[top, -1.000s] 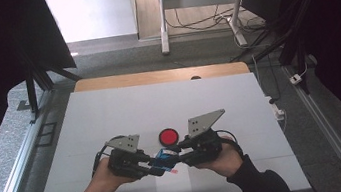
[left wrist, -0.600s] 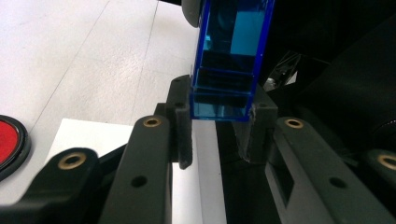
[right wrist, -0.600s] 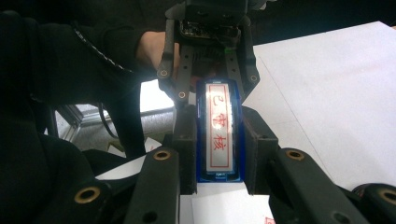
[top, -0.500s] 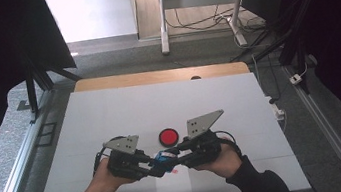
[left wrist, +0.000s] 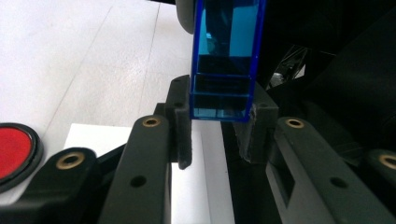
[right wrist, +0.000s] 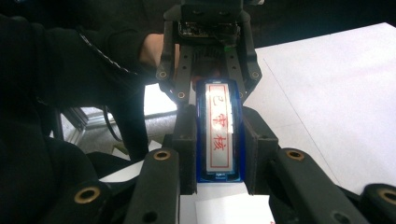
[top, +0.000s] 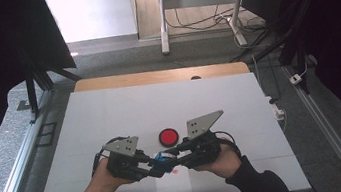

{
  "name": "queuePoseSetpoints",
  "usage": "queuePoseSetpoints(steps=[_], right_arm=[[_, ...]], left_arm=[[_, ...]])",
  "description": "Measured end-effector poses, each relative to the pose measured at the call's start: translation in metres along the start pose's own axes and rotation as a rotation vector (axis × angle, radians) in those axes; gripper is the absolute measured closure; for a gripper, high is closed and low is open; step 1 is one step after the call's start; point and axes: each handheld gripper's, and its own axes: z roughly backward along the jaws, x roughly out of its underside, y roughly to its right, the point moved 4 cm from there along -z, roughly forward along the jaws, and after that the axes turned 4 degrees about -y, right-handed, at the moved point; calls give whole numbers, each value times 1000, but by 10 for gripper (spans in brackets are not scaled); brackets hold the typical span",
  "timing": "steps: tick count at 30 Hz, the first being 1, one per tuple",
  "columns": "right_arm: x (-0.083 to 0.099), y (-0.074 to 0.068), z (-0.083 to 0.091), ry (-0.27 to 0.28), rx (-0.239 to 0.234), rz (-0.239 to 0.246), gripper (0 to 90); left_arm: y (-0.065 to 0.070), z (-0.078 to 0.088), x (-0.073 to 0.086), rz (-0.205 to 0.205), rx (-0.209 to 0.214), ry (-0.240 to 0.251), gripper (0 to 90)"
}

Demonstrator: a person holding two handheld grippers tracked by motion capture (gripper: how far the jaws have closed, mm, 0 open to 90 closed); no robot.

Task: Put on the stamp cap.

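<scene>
A blue see-through stamp (top: 163,160) is held level between my two grippers, a little above a white paper sheet (top: 174,189) near the table's front edge. My left gripper (top: 154,167) is shut on one end and my right gripper (top: 173,160) on the other. In the left gripper view the blue stamp (left wrist: 224,70) sits clamped between the jaws of the left gripper (left wrist: 219,114). Seen in the right gripper view, the stamp (right wrist: 219,130) shows a white face with red characters inside the right gripper (right wrist: 218,140), with the left gripper (right wrist: 212,88) gripping its far end.
A round red pad in a black rim (top: 168,136) lies on the white table (top: 110,114) just behind the grippers, also at the lower left as the red pad (left wrist: 11,151). A wooden strip (top: 155,77) runs along the table's far edge.
</scene>
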Motion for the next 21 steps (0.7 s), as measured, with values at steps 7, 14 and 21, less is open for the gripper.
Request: queuePoseSetpoints(steps=[7, 14, 21], right_arm=[[3, 3, 0, -20, 36, -1, 705], [2, 3, 2, -20, 63, 3, 705], [3, 3, 2, -30, 83, 12, 705]], left_arm=[[3, -2, 2, 1, -95, -43, 561], [3, 4, 7, 54, -158, -50, 460], [8, 10, 10, 85, -223, -59, 357]])
